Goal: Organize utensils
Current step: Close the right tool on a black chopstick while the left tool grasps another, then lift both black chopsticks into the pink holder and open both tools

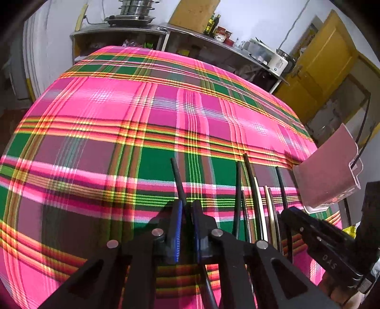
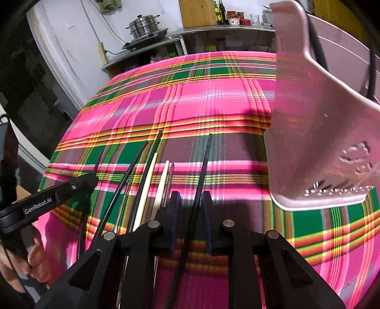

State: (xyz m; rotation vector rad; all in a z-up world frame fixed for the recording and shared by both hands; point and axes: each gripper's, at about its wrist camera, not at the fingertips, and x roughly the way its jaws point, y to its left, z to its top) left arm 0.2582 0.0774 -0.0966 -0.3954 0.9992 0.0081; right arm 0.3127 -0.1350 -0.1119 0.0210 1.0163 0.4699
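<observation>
In the left wrist view my left gripper [image 1: 187, 206] is shut on a black chopstick [image 1: 177, 176] that sticks out over the plaid tablecloth [image 1: 118, 107]. To its right lie several loose chopsticks [image 1: 251, 187], black and cream, side by side. In the right wrist view my right gripper [image 2: 190, 198] stands open astride another black chopstick [image 2: 205, 161], whose pads do not clamp it. The loose chopsticks [image 2: 147, 187] lie just to its left, and the left gripper [image 2: 91, 178] shows beyond them. A pink utensil holder [image 2: 320, 118] stands close on the right, with dark sticks in it.
The pink holder [image 1: 330, 164] sits near the table's right edge. Behind the table runs a steel counter [image 1: 190, 31] with a steamer pot [image 1: 135, 9], bottles [image 1: 212, 22] and jars. A yellow door [image 1: 330, 61] is at the far right. A hand [image 2: 26, 263] grips the left tool.
</observation>
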